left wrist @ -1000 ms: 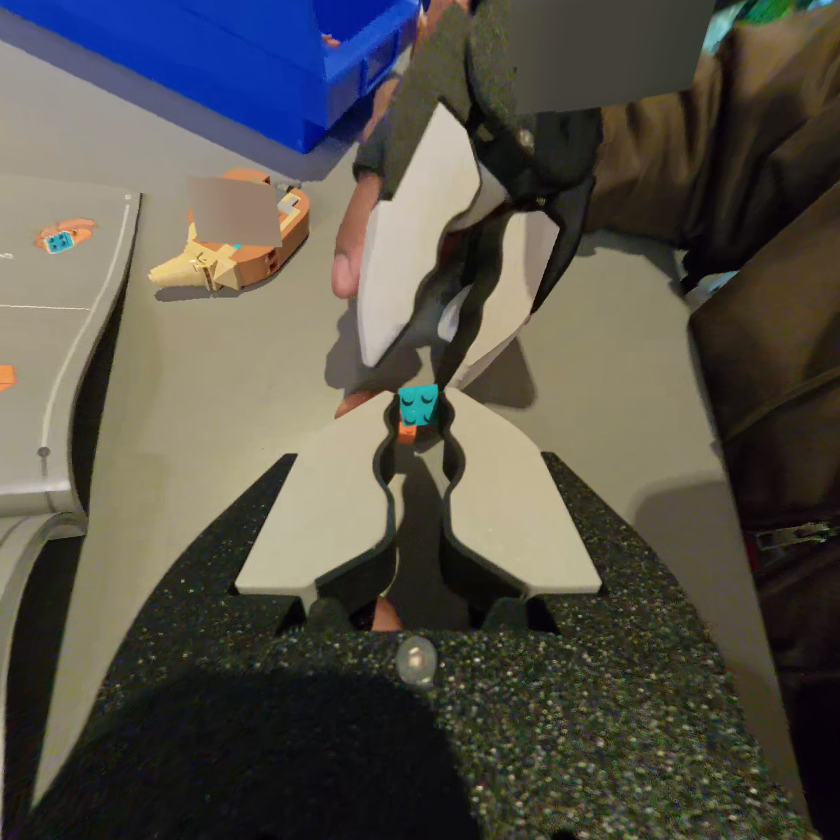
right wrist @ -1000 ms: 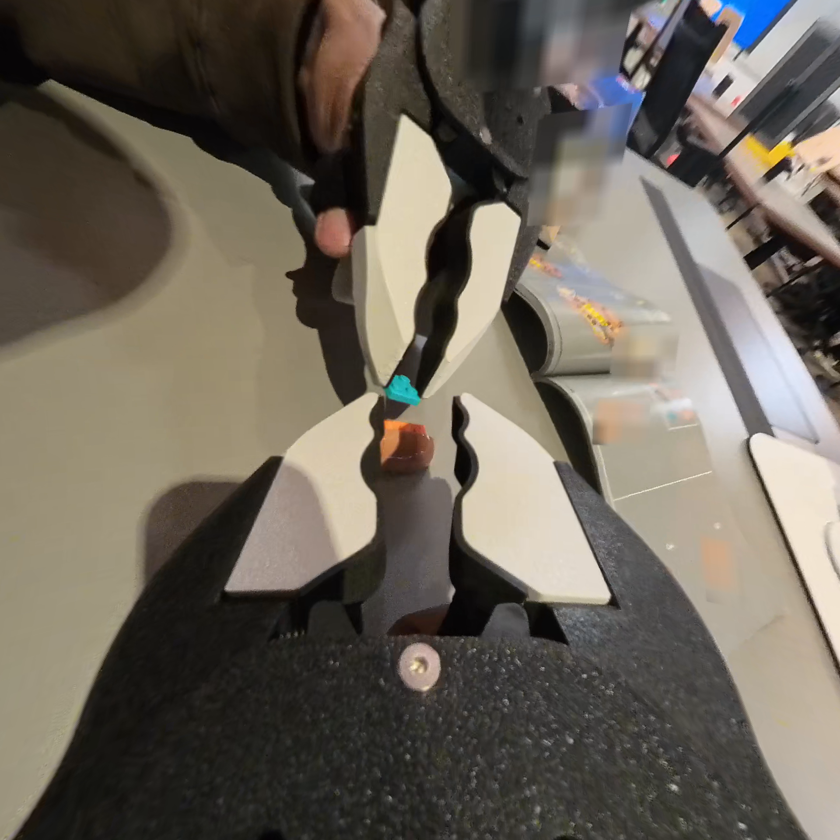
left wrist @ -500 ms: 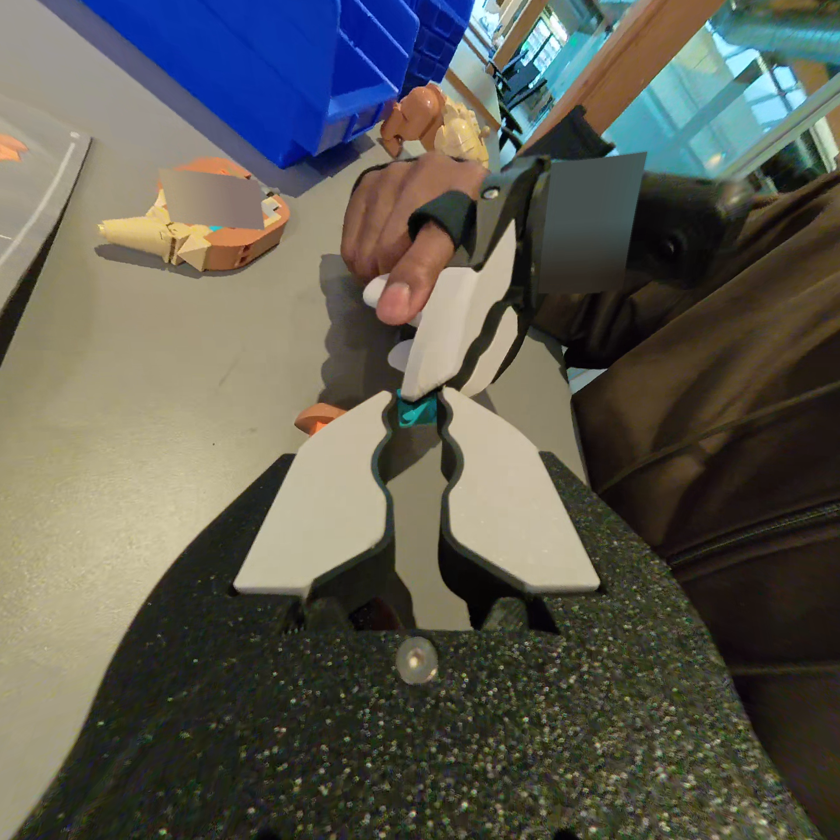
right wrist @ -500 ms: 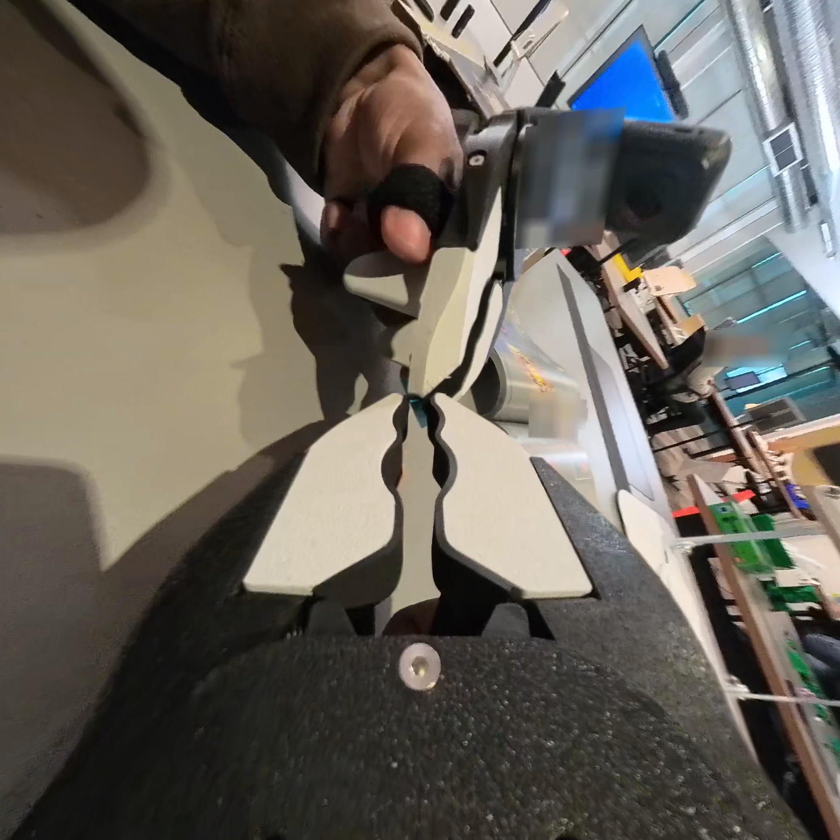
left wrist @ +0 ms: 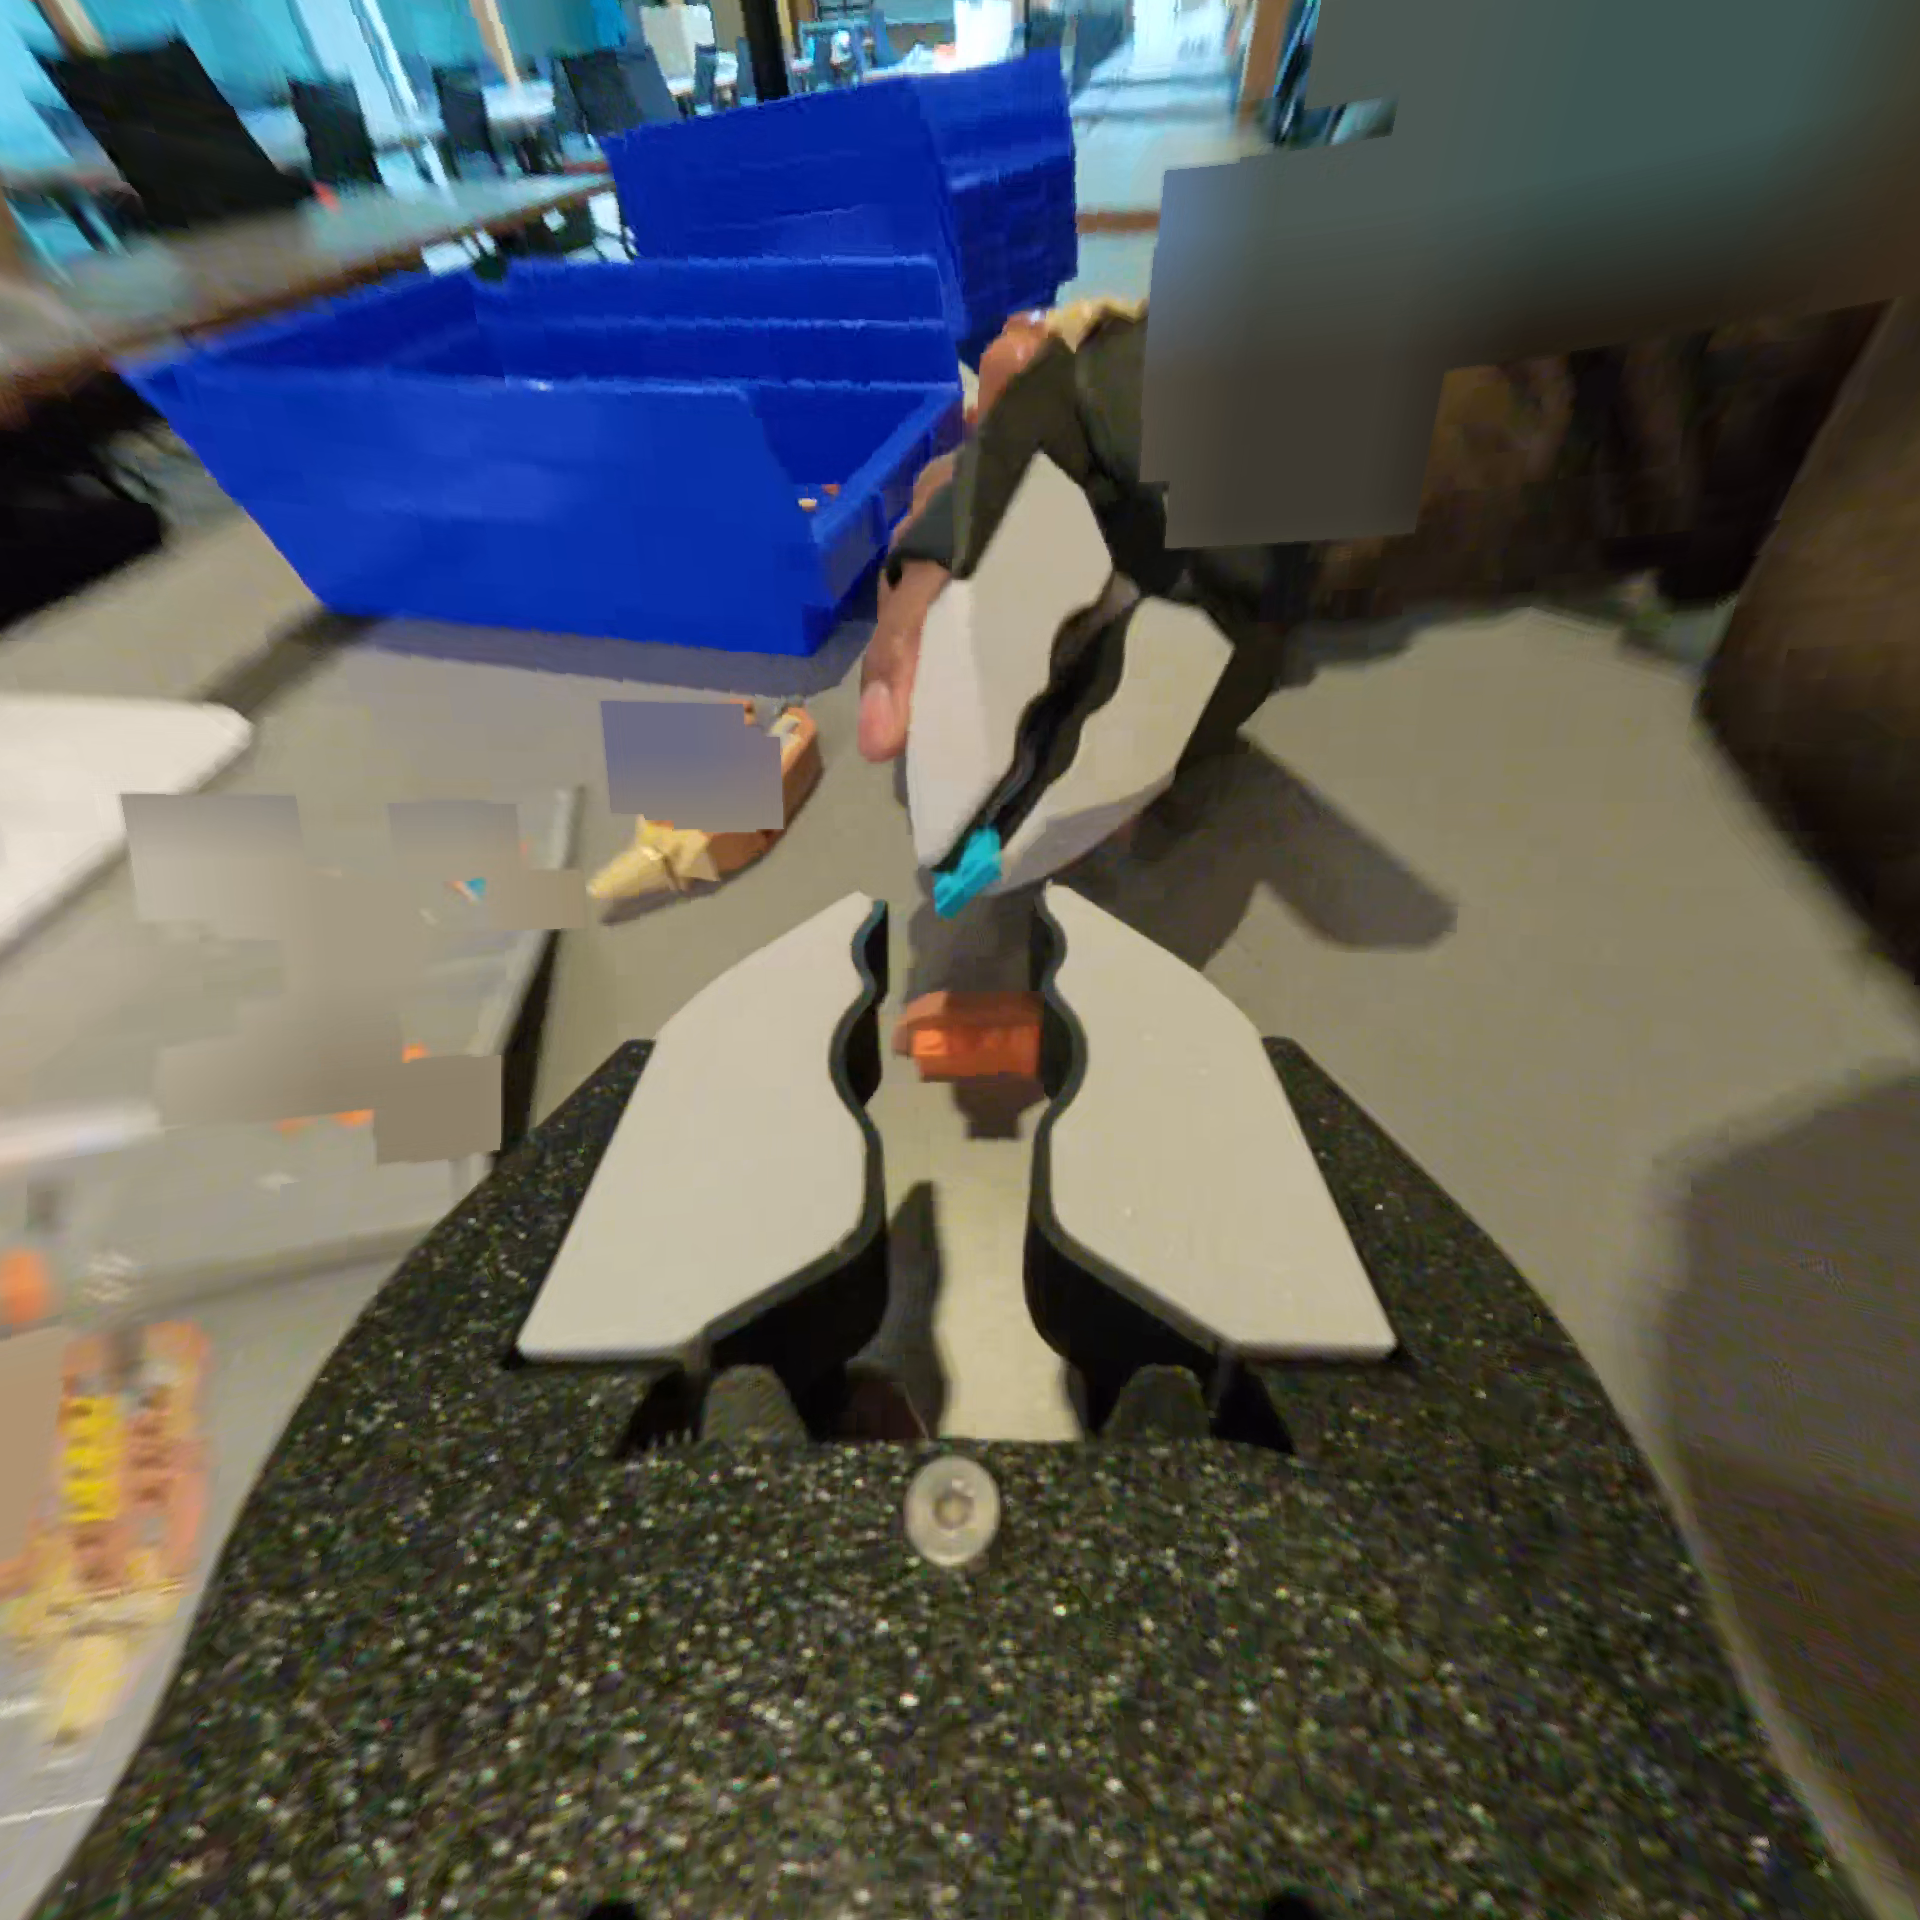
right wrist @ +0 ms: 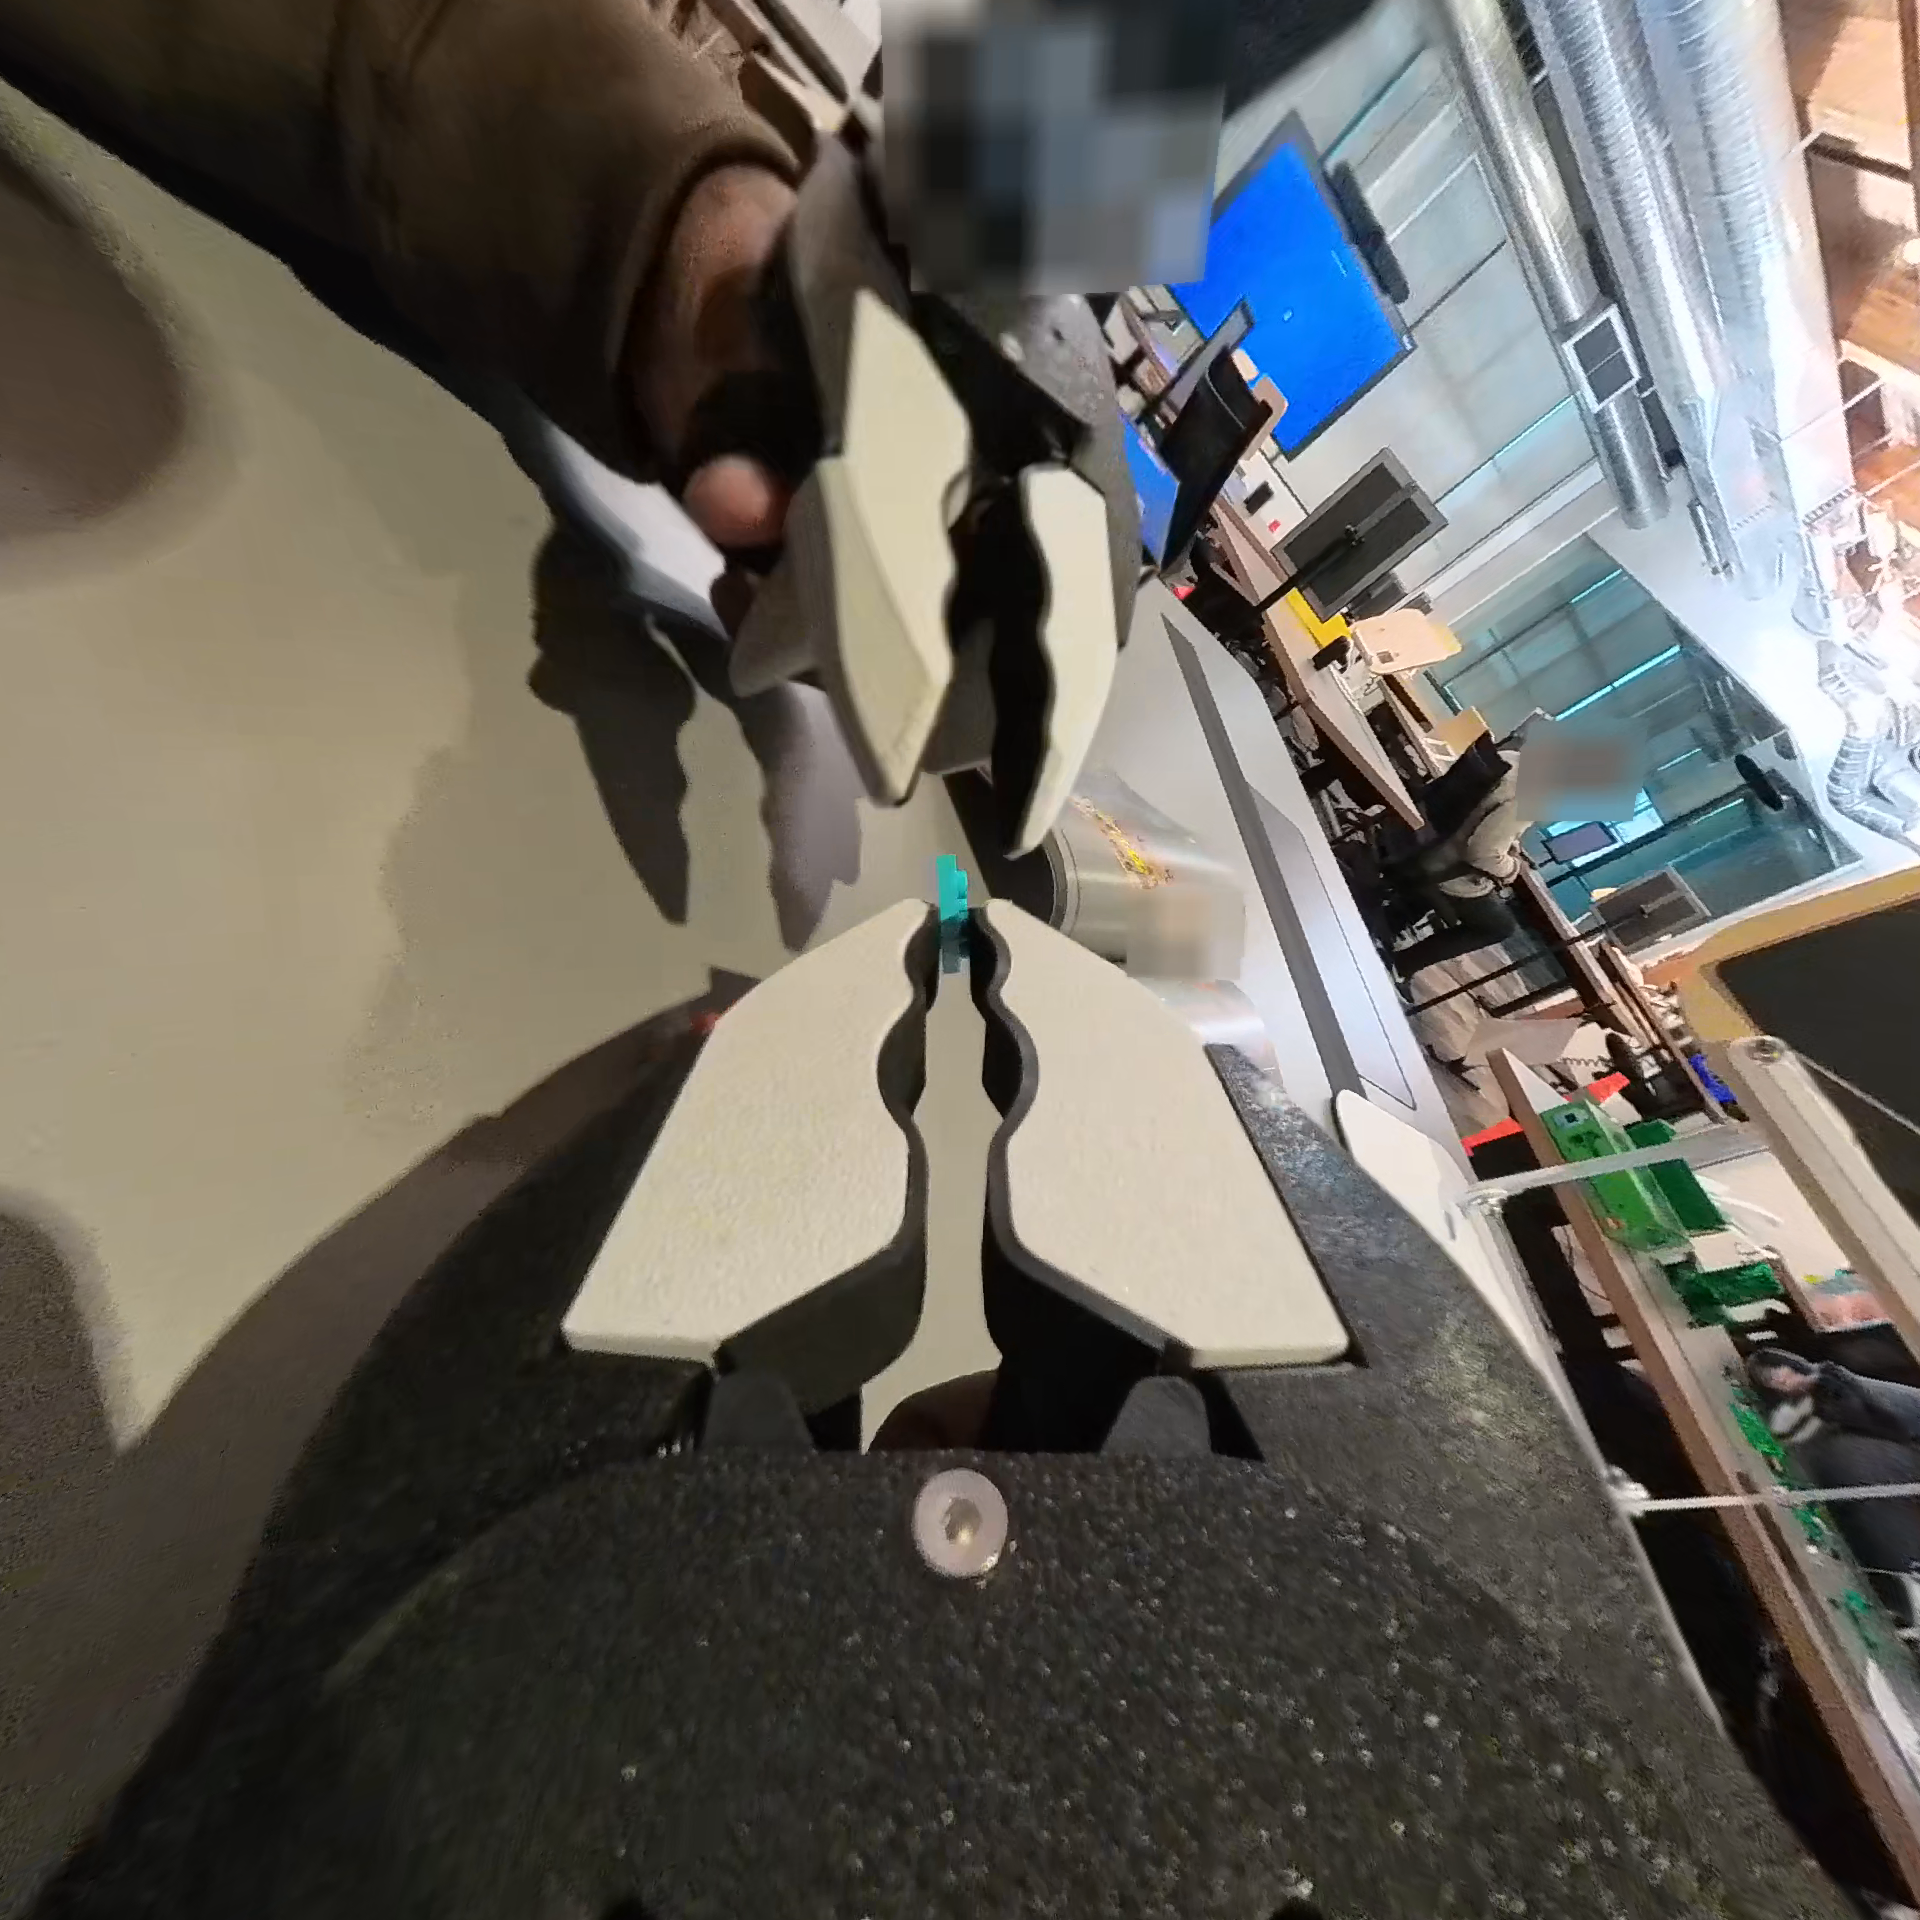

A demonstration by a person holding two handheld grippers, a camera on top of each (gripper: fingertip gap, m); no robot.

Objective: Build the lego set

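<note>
Teal brick [right wrist: 951,914] pinched only at right gripper [right wrist: 954,925] tips — may twist free; left gripper [left wrist: 961,935] spread, orange piece [left wrist: 971,1034] loose.

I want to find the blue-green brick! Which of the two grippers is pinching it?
The right gripper has it: the teal brick is pinched at its closed tips. The left gripper is open and holds nothing.

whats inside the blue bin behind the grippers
Only a small orange speck shows over the front corner of the blue bin. Its walls hide the rest of the inside, and the view is blurred, so the contents cannot be told.
</note>
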